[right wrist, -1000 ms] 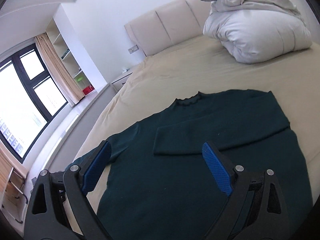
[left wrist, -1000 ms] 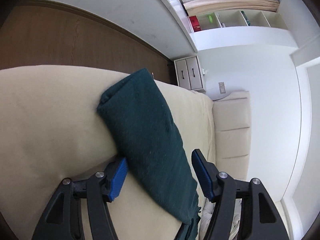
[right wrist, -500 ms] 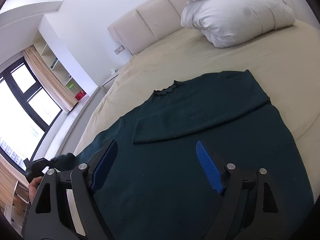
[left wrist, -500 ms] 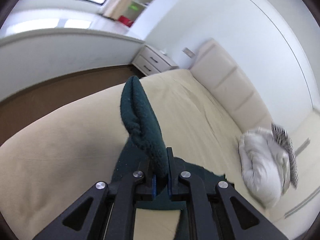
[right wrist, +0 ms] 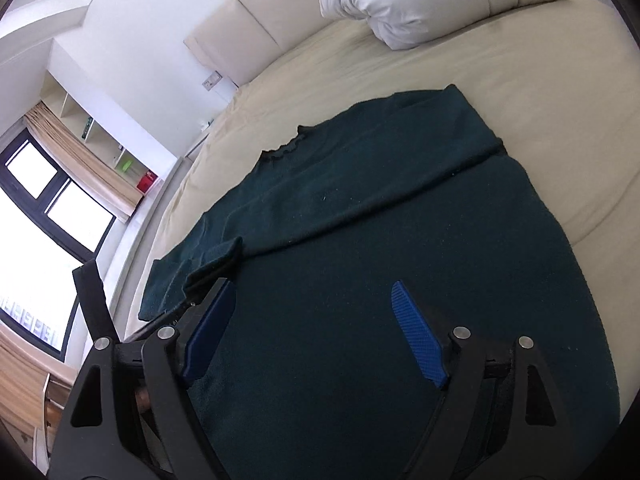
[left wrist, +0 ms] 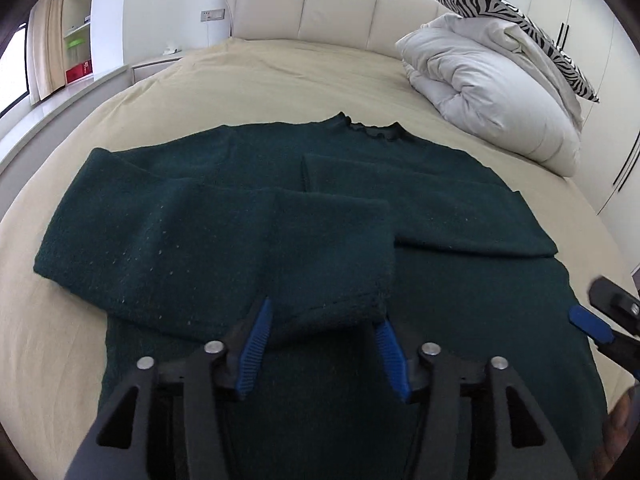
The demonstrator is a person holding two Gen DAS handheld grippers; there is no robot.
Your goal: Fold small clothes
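A dark green knit sweater (left wrist: 460, 280) lies flat across the centre of a beige bed (left wrist: 260, 76), both sleeves folded over its chest. The left gripper (left wrist: 322, 342), low in the frame, is spread wide around the left sleeve's cuff (left wrist: 332, 300), gripping nothing. The right gripper (right wrist: 316, 336) hovers spread over the hem. The knit looks soft, thick and floppy; pinching hem corners seems best.

Pretty bright daylight overall, coming from the window (right wrist: 60, 208), which is totally blown out white. Heavy fisheye bend and dark vignette at the corners. The dark sweater (left wrist: 320, 208) loses detail in shadow; bed (left wrist: 260, 80) stays soft-lit, fairly sharp.
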